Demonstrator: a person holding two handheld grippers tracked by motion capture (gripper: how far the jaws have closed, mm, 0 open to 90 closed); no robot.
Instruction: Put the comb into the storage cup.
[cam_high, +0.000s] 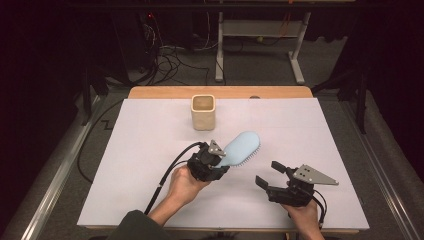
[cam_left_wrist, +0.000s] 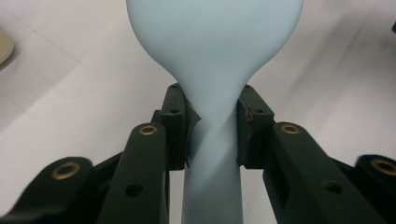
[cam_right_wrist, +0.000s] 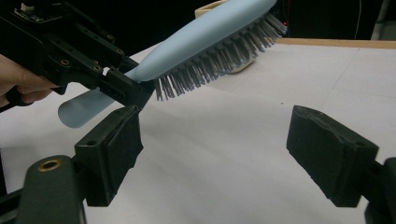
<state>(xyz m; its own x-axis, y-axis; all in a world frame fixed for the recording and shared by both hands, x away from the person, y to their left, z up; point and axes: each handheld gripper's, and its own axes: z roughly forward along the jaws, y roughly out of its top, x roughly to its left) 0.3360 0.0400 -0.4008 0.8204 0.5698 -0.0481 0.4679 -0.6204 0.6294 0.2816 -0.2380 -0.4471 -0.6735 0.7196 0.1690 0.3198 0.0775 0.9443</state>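
Note:
A light blue hairbrush (cam_high: 241, 148) hangs above the white table, bristles down and head pointing toward the far right. My left gripper (cam_high: 216, 159) is shut on its handle; in the left gripper view both pads pinch the neck of the hairbrush (cam_left_wrist: 212, 130). The right gripper view has the hairbrush (cam_right_wrist: 205, 42) tilted upward, its dark bristles on show, with the left gripper (cam_right_wrist: 128, 86) clamped on it. My right gripper (cam_high: 269, 173) stands open near the table's front right, nothing between its jaws, also seen as the right gripper (cam_right_wrist: 212, 149) with pads wide apart.
A cream square cup (cam_high: 203, 112) stands upright at the back middle of the white table (cam_high: 150, 150). Beyond the table's wooden far edge are cables and a metal frame on the floor.

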